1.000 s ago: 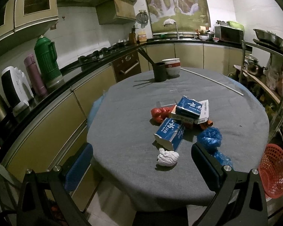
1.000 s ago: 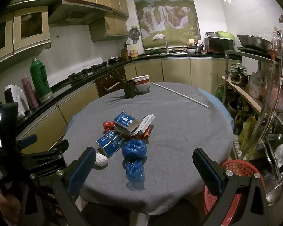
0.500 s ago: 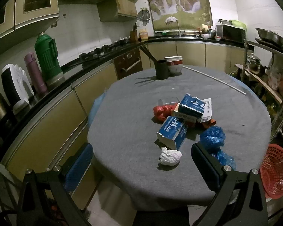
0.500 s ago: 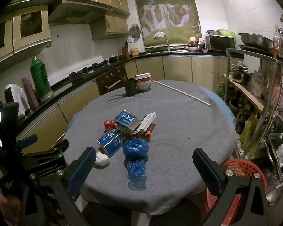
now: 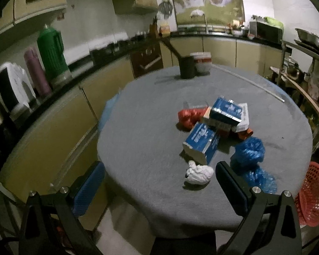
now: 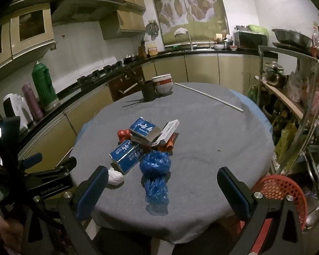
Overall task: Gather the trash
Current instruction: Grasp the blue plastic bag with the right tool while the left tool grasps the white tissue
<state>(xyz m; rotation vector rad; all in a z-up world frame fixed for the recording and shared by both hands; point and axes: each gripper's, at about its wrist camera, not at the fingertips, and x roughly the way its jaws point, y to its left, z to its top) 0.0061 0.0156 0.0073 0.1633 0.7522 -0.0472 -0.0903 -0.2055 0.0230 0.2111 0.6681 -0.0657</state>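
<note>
while both views show the white wad (image 5: pixel 198 172), only the right shows the left gripper (image 6: pixel 53 170)

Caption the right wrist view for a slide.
Open right gripper faces blue plastic bag and cartons on grey table; red basket beside.

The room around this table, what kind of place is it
A home kitchen, most likely: cabinets run under a dark countertop along the walls, a tap stands at the far counter, and a rack holds metal basins. Trash lies on the round grey table, both grippers open.
</note>
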